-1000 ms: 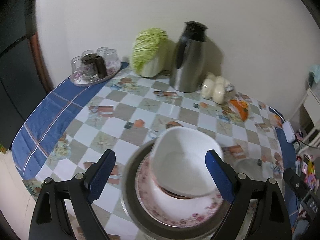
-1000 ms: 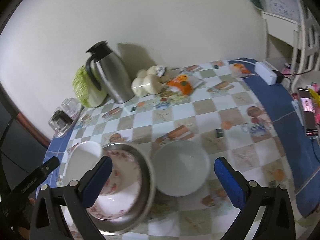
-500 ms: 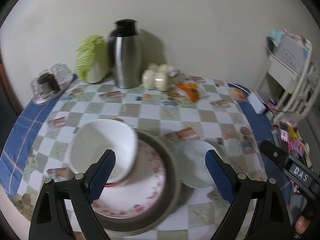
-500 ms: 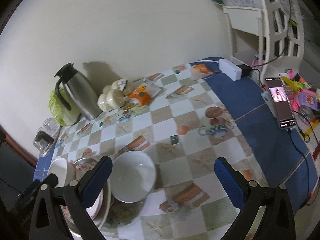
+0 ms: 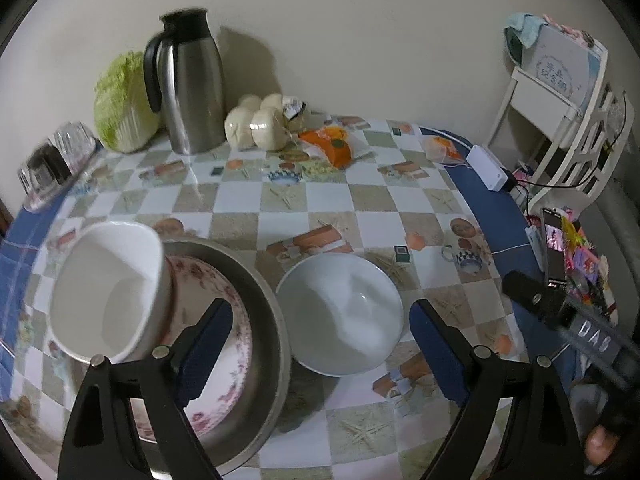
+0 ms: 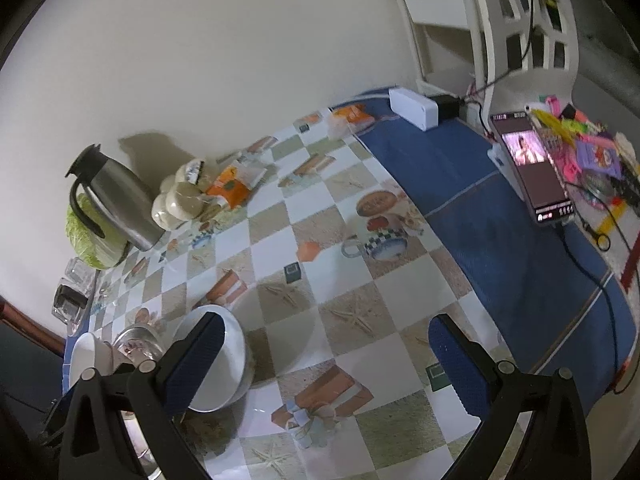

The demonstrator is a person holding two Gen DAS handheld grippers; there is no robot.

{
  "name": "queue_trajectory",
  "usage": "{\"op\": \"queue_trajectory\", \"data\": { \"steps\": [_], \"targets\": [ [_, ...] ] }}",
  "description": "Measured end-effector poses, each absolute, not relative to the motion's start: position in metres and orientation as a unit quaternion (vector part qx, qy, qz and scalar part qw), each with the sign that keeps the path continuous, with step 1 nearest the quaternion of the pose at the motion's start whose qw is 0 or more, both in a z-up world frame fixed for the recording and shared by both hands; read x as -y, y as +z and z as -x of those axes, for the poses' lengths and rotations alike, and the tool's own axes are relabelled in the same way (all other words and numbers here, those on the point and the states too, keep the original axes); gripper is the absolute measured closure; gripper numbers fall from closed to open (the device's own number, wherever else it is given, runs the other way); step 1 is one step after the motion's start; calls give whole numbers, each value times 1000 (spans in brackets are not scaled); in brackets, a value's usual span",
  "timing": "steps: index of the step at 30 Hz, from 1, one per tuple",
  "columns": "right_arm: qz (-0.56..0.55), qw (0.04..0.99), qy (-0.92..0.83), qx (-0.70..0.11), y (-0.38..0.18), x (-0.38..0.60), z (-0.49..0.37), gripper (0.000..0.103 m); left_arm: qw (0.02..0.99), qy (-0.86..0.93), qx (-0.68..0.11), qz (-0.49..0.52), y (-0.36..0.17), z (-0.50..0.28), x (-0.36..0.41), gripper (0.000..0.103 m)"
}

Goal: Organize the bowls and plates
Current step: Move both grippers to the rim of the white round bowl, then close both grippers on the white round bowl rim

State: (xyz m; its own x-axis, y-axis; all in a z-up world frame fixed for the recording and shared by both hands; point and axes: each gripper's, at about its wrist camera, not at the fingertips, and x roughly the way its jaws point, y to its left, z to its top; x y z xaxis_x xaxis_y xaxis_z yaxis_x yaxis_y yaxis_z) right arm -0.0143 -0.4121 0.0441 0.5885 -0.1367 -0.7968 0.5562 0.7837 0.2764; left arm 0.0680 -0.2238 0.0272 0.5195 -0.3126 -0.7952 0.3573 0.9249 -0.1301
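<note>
So the round white ceramic bowl (image 5: 340,316) sits on the checkered tablecloth (image 5: 240,204), just beside the metal basin (image 5: 256,320) that holds the pink floral plate (image 5: 212,320) and a squarish white bowl (image 5: 104,292) tipped on its edge. Left gripper (image 5: 320,344) hangs wide open around the round one, gripping nothing. Right gripper (image 6: 324,364) is wide open and empty too. Glazed ceramic looks slick, rigid, chippable, fairly heavy, so I'd pinch the rim, not the curved wall.
</note>
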Motion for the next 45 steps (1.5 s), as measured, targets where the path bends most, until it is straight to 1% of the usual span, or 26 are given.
{"op": "queue_trajectory", "data": {
  "steps": [2,6,8,11,16,18,21,22,24,25,27,29,31,33,36,39,45],
  "targets": [
    [-260,848,-204,-415,37,414,12,0,869,-195,-455,-14,25,-72,223,19],
    [-262,840,-199,-432,21,412,6,0,867,-190,-461,-6,21,-80,223,22],
    [-258,837,-194,-442,12,409,1,0,864,-188,-468,-5,16,-84,223,26],
    [-255,831,-189,-456,-1,405,-6,0,859,-184,-477,-1,8,-90,223,27],
    [-249,832,-174,-464,-9,396,-15,5,857,-181,-482,4,1,-98,223,27],
    [-244,833,-167,-467,-11,392,-19,12,855,-180,-486,7,-3,-101,223,27],
    [-236,834,-158,-473,-13,385,-26,19,852,-180,-492,11,-7,-103,223,28],
    [-234,834,-156,-476,-15,382,-28,21,852,-180,-492,11,-7,-103,223,29],
    [-231,832,-152,-480,-18,378,-31,29,851,-181,-492,11,-7,-104,223,33],
    [-229,832,-150,-483,-20,375,-33,31,851,-181,-493,11,-7,-104,223,34],
    [-225,832,-147,-486,-22,371,-35,39,851,-181,-494,12,-8,-105,222,35],
    [-221,833,-144,-486,-23,367,-38,42,850,-179,-495,13,-8,-105,221,35],
    [-208,833,-145,-492,-25,359,-42,48,850,-179,-496,16,-9,-105,220,35],
    [-204,831,-136,-500,-30,353,-45,57,850,-179,-496,15,-9,-105,220,35],
    [-211,827,-126,-506,-36,350,-48,67,850,-178,-496,16,-9,-106,219,35],
    [-211,830,-120,-502,-35,349,-48,72,850,-178,-496,15,-9,-106,218,35],
    [-227,827,-139,-496,-33,365,-41,73,849,-181,-496,11,-9,-105,221,35]
  ]
}}
